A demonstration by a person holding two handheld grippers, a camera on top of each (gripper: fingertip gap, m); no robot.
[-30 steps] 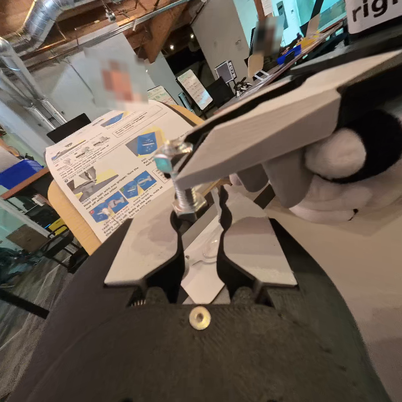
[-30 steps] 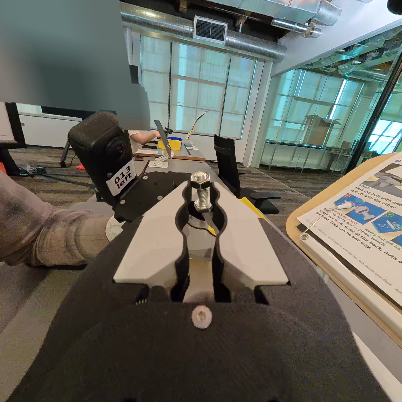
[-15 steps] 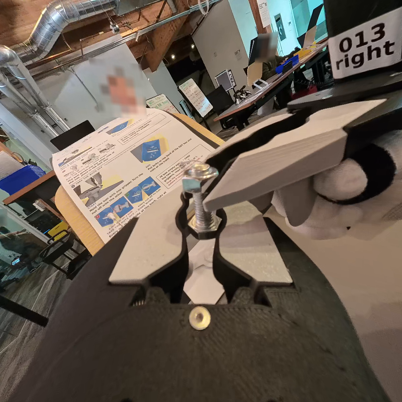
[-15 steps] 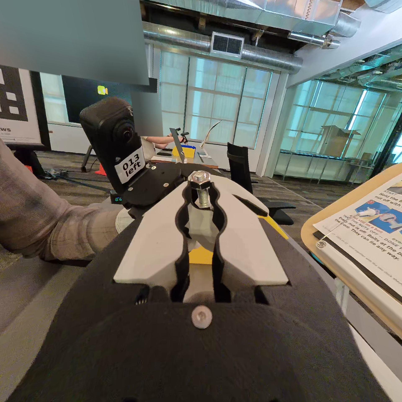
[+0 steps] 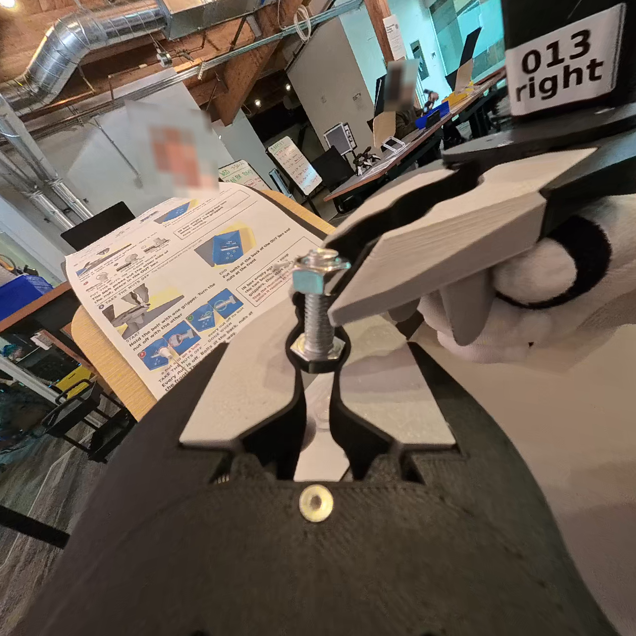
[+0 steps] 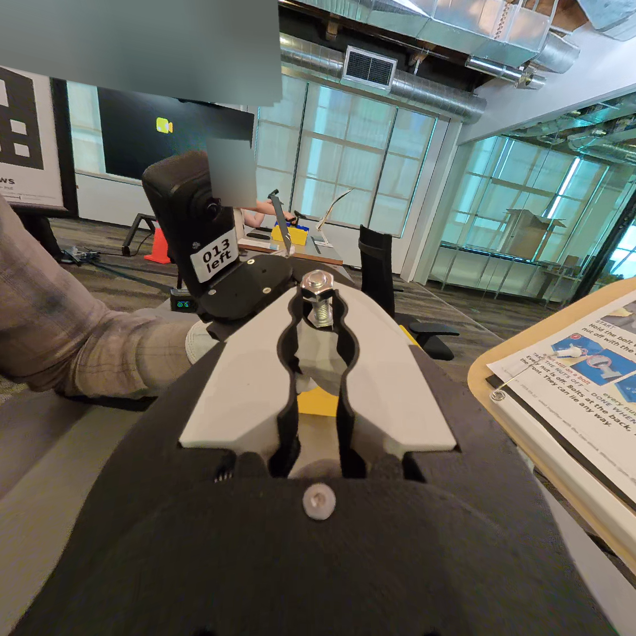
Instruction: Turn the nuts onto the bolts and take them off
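A silver bolt [image 5: 316, 320] stands upright between my two grippers. In the left wrist view my left gripper [image 5: 317, 340] is shut on the hex nut [image 5: 318, 355] at the lower end of the threaded shaft. My right gripper [image 5: 406, 261] comes in from the right and is shut on the bolt head [image 5: 309, 279]. In the right wrist view my right gripper [image 6: 317, 296] grips the bolt head [image 6: 316, 283]. The shaft [image 6: 321, 315] runs down to the left gripper [image 6: 247, 289] behind it. Both are held up above the table.
An instruction sheet on a wooden board leans at the left [image 5: 192, 275] and shows in the right wrist view at the right [image 6: 568, 371]. A gloved hand [image 5: 509, 309] holds the right gripper. The grey table [image 5: 533, 464] lies below, with a yellow box [image 6: 316, 402] on it. Left tips to right tips: about 7 centimeters.
Both grippers have tilted up while keeping their hold. The right gripper has swung higher and turned. More of the threaded shaft shows between the bolt head and the nut.
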